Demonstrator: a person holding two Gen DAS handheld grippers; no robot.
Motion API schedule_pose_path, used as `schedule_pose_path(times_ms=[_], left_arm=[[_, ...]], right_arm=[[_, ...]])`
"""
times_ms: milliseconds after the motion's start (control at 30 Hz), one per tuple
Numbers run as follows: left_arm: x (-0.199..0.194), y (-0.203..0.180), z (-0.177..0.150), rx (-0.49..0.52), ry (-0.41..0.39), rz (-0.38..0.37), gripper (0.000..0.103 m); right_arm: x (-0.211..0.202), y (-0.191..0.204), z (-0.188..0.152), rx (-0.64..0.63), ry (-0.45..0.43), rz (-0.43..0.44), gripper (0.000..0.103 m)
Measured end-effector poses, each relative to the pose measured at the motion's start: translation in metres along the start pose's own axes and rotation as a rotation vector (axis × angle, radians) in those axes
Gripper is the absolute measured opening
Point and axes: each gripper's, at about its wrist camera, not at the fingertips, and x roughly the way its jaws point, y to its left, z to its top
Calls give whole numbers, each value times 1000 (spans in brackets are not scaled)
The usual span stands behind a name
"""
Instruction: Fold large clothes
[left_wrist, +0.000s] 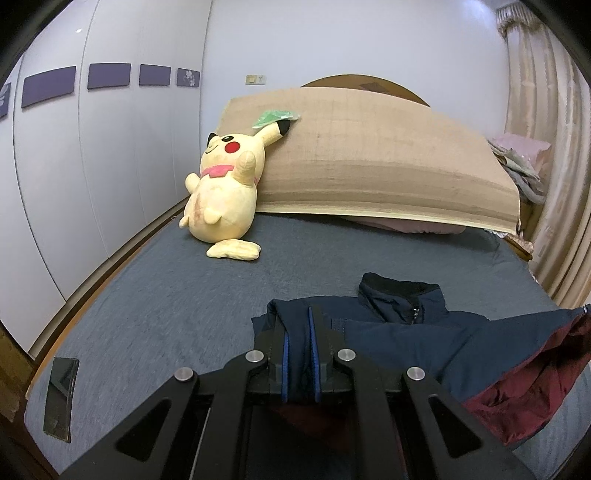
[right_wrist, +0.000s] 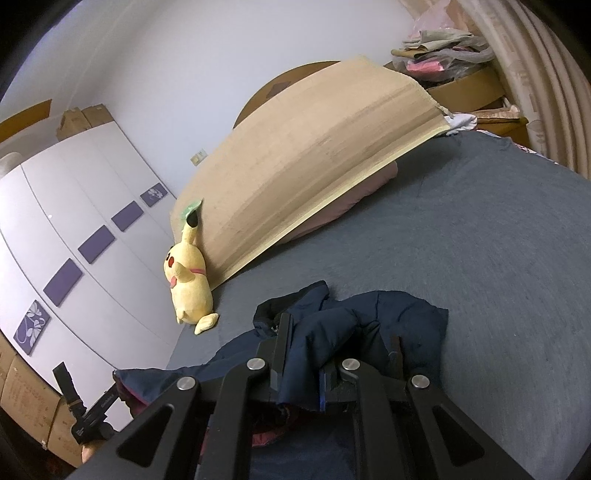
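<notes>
Both the left gripper (left_wrist: 299, 332) and the right gripper (right_wrist: 325, 347) are pinching the navy jacket (left_wrist: 424, 343) shut-jawed, short of the plush toy (left_wrist: 221, 184), mid-fold; next, probably laying the fabric flat and releasing.

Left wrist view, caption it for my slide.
Left tongs shut on navy jacket spread over grey bed.

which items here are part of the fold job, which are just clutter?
In the job:
- navy jacket with dark red lining
- left gripper, jaws shut on the jacket
- right gripper, jaws shut on the jacket
- bed, grey sheet

Lying about:
- yellow plush toy
- tan mat
- phone
- clothes pile
</notes>
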Motion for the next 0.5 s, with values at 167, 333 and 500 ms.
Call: schedule_pose_path(times_ms=[167,333,500], left_arm=[[12,-2,2,5,10,3,10],[24,-6,4,11,23,7,10],[36,-9,7,18,34,11,10]], right_arm=[[15,-3,5,0,12,-14,11],[29,-5,9,-3,24,-26,11],[44,-10,14,-3,37,-36,11]])
